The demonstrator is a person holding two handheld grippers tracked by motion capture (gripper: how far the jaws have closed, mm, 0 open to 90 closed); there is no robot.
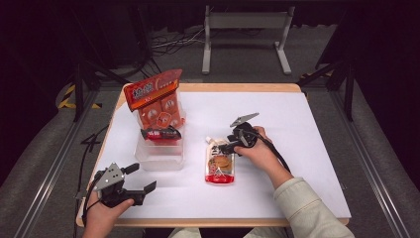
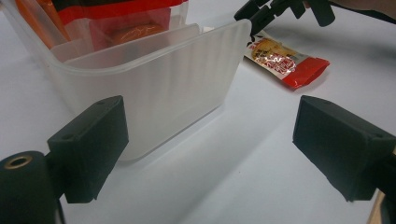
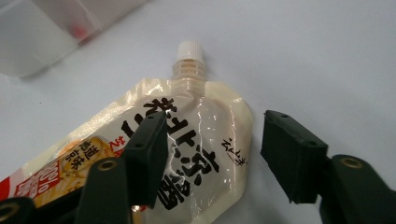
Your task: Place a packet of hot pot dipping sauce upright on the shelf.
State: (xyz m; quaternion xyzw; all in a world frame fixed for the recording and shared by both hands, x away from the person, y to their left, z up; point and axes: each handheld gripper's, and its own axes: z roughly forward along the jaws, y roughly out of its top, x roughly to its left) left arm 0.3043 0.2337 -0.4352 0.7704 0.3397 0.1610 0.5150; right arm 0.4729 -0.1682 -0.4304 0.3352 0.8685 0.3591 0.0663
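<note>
Cream-and-red spouted foil pouch (image 1: 219, 162) lies flat on white surface (image 1: 297, 148), right of clear plastic tub (image 1: 161, 153); long axis runs near-to-far, cap far. Right tool (image 3: 210, 158) straddles its neck end, jaws partly open, not gripping. Left tool (image 1: 138, 181) wide, idle, farther off.

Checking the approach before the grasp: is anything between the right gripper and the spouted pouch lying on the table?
Nothing visible. The right gripper sits directly over the pouch near its capped spout, fingers apart, one over the pouch and one beside its edge. The clear bin stands off to the side.
</note>
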